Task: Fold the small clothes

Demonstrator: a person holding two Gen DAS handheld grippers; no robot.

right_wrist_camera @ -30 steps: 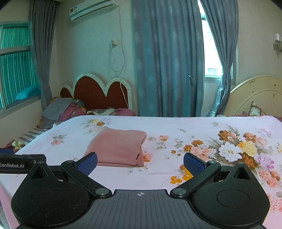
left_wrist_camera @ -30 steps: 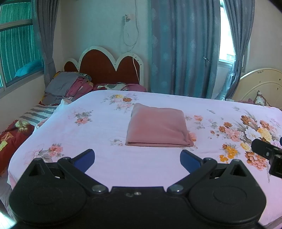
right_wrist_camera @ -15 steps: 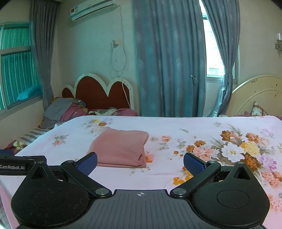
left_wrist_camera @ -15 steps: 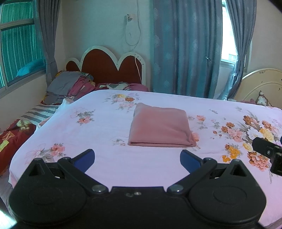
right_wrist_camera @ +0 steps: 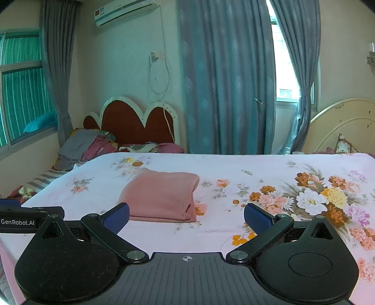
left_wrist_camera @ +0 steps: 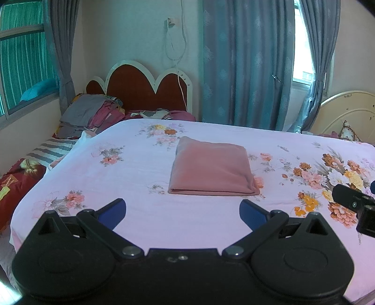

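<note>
Left wrist view looks over a bed (left_wrist_camera: pixel 145 211) spread with a pale pink floral sheet. A pink garment (left_wrist_camera: pixel 211 171), folded into a neat rectangle, lies flat near the sheet's middle, apart from both grippers. The left gripper (left_wrist_camera: pixel 182 211) hovers just short of it with its blue-padded fingers spread wide, holding nothing. The right gripper (right_wrist_camera: pixel 186 217) is likewise splayed and empty (the garment sits ahead and to its left). Behind the bed stands a scalloped red headboard (left_wrist_camera: pixel 140 89), with a pile of clothes (left_wrist_camera: pixel 91 112) beside it. Blue curtains (right_wrist_camera: pixel 225 77) hang at the windows, and an air conditioner (right_wrist_camera: pixel 126 10) is mounted high on the wall.
</note>
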